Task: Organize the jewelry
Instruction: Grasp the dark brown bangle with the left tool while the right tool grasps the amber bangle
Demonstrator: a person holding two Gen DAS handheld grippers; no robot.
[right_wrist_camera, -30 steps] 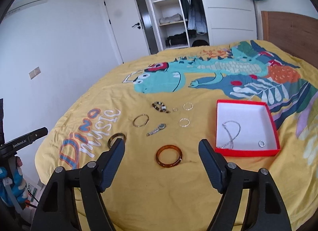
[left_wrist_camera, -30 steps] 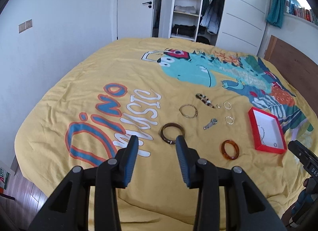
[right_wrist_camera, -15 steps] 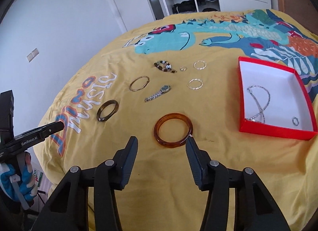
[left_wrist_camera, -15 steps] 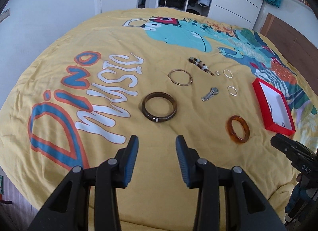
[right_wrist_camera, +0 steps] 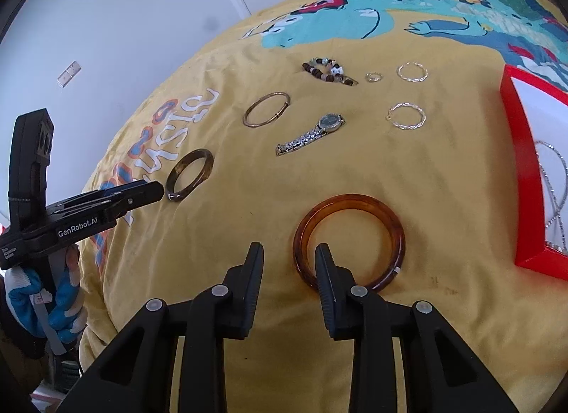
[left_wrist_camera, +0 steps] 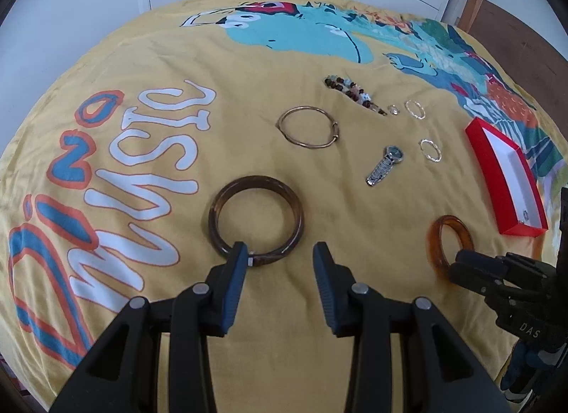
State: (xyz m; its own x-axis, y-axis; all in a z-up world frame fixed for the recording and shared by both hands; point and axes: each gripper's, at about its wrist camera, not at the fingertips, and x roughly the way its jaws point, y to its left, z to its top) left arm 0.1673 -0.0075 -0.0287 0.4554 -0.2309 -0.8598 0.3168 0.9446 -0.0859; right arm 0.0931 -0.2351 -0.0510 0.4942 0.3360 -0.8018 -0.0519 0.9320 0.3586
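Overhead from the left wrist, a yellow duvet covers the bed, printed with a teal dinosaur and the words "Dino music" in blue, orange and white. The left gripper has its fingers spread, nothing pinched; its left fingertip overlaps the near rim of a dark brown bangle lying flat on the cloth. Beyond it lie a thin gold bangle, a beaded bracelet, a small ring, two twisted silver hoops and a wristwatch. At the right sits a red box with a white lining, and near it an amber bangle, with the other gripper's tip over its near edge. White walls, a white door and an open wardrobe with hanging clothes stand behind the bed; a teal curtain and a wooden headboard show at the right.

From the right wrist, the right gripper is closing its fingers; the right fingertip sits inside the amber bangle's ring and the left one outside, the near-left rim between them, not yet pinched. The red box at the right edge holds a silver chain. A gloved hand holds the left gripper by the brown bangle. A light switch is on the white wall.
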